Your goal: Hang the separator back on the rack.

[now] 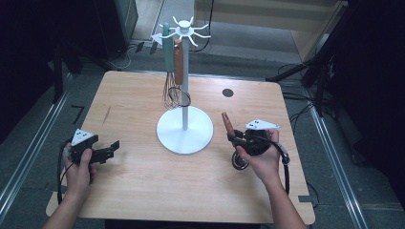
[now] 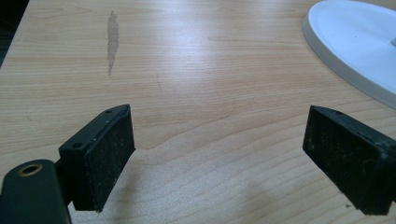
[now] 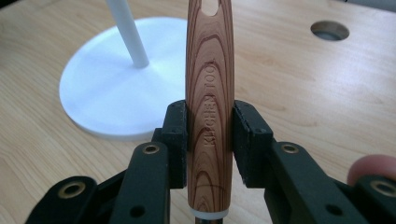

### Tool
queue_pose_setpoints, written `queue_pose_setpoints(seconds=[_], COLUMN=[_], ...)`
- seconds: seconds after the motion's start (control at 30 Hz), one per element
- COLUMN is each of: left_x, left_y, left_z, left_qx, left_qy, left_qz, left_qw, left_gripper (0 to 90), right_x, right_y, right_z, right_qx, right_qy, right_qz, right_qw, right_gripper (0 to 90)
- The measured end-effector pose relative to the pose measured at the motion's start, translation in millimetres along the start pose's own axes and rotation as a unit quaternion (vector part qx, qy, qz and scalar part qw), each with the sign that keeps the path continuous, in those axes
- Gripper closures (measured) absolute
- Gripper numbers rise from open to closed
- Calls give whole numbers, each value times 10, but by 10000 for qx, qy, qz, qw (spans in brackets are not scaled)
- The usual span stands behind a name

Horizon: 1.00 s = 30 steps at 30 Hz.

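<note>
While the person stood at the near edge, both hands rested over a pale wooden worktop [image 1: 143,176], each holding a tool.

Left tool: the left tool [image 1: 111,149] sat near the worktop's left edge, held low and pointing toward the middle; in the left gripper view its jaws stood wide apart with bare wood between the pads and nothing held.

Right tool: the right tool [image 3: 210,135] was clamped on a wooden-handled utensil [image 3: 209,93], both pads pressed flat against the handle's sides.

Utensil position: in the high view it was right of centre, just right of the stand's base, with its metal end at the person's right hand.

Utensil axis: the long handle ran away from the person, tilted a little left, its free end with a hanging slot pointing toward the far edge; raised lettering ran along the grain.

Stand: a white hanging stand [image 1: 184,129] with a round base stood mid-worktop, its pole upright and hooks spread at the top; a teal-handled whisk [image 1: 168,52] and a second wooden-handled utensil [image 1: 178,62] hung from it.

Open room: wide bare wood lay between the left tool and the base, and along the near edge between the hands; the right tool was near the right edge.

Surface: light wood grain, with a grey streak [image 2: 112,39] at the left and a round cable hole [image 1: 228,92] near the far right.

Room: dark, grey floor, floor rails either side, cables beyond the far edge.
</note>
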<state>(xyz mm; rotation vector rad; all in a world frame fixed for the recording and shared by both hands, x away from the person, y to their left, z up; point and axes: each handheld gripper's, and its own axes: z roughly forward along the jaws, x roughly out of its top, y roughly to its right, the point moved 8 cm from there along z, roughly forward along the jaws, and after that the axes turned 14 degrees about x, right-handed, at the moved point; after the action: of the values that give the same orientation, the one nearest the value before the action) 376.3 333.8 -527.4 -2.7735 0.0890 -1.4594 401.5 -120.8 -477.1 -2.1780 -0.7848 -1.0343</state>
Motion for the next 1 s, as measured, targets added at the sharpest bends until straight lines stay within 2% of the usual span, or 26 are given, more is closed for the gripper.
queue_pose_setpoints(seconds=[0.17,0.33,0.6,1.0], left_x=[1,-1,-3,-6], left_y=[-1,8,25,22], left_z=[-5,-8,-5,-4], left_qx=[102,64,4,41], left_qy=[53,62,56,32], left_qz=[50,74,101,104], left_qw=[9999,9999,9999,9999], left_gripper=[97,84,32,0], right_x=[69,165,323,569], right_y=[-41,-141,-285,-428], right_z=[-41,-109,-168,-263], right_qx=[72,132,330,392], right_qy=[294,658,952,1350], right_qz=[-20,-328,-482,-660], right_qw=[9995,9972,9937,9879], right_gripper=[700,700,700,700])
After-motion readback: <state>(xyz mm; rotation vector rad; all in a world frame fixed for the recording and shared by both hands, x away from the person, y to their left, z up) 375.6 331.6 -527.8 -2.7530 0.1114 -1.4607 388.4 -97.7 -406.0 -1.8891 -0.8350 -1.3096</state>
